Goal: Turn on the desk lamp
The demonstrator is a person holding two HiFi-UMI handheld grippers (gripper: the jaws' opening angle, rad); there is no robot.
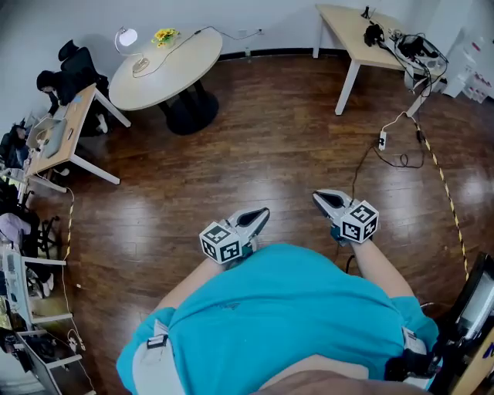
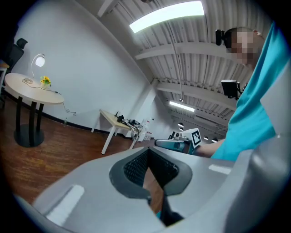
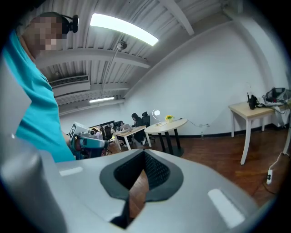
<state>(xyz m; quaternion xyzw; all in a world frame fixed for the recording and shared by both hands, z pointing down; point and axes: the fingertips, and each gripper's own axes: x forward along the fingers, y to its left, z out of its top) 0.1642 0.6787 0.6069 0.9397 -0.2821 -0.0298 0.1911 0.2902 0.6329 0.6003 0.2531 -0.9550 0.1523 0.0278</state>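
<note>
The desk lamp [image 1: 127, 37] stands at the far edge of a round cream table [image 1: 166, 73], at the head view's upper left; its round head glows white. It also shows far off as the lamp [image 2: 38, 60] in the left gripper view and the lamp [image 3: 156, 113] in the right gripper view. My left gripper [image 1: 262, 214] and right gripper [image 1: 318, 197] are held close to my body over the wood floor, far from the table. Both are shut, tips touching, with nothing between them. Each gripper view looks along its own jaws: left gripper [image 2: 148, 150], right gripper [image 3: 144, 154].
Yellow flowers [image 1: 164, 35] sit beside the lamp, and a cord runs across the round table. A rectangular table [image 1: 347, 23] with cables stands at the upper right, a power strip [image 1: 382, 140] lying on the floor below it. A desk [image 1: 65, 131] with a seated person is at the left.
</note>
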